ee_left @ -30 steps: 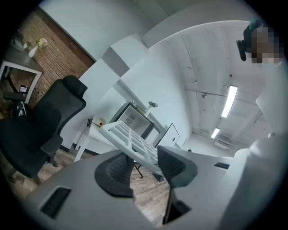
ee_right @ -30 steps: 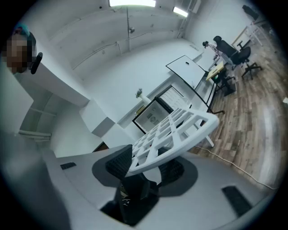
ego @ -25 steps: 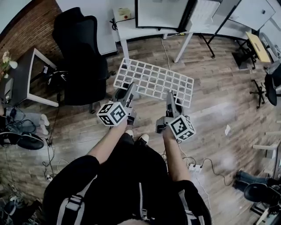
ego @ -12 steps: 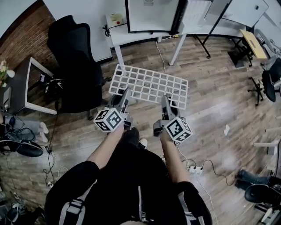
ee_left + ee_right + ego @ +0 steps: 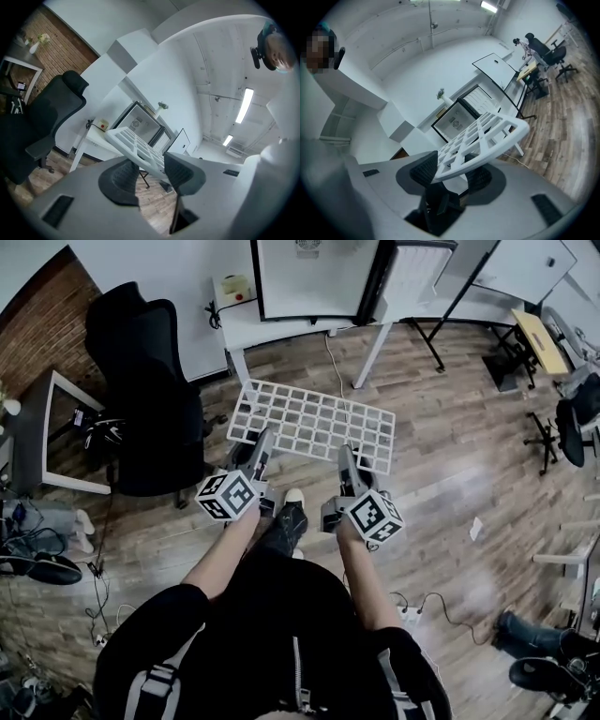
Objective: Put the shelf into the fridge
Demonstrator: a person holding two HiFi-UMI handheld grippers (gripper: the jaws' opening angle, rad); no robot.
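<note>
Now the left hand-held gripper [image 5: 262, 442] and the right hand-held gripper [image 5: 343, 456] are both clamped on the near long edge of the white shelf [image 5: 314, 418]. It is held in the air at centre frame, with its long axis running left to right. The fridge [image 5: 305, 277] stands ahead at top centre, so the shelf's far edge probably enters first.

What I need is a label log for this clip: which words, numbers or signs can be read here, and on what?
None can be read.
The cube on the left gripper and the cube on the right gripper: black-and-white square patterns, no words.
The round mark in the fridge: too small to read.
The box on the desk: too small to read.
The shelf: plain white, no print.
</note>
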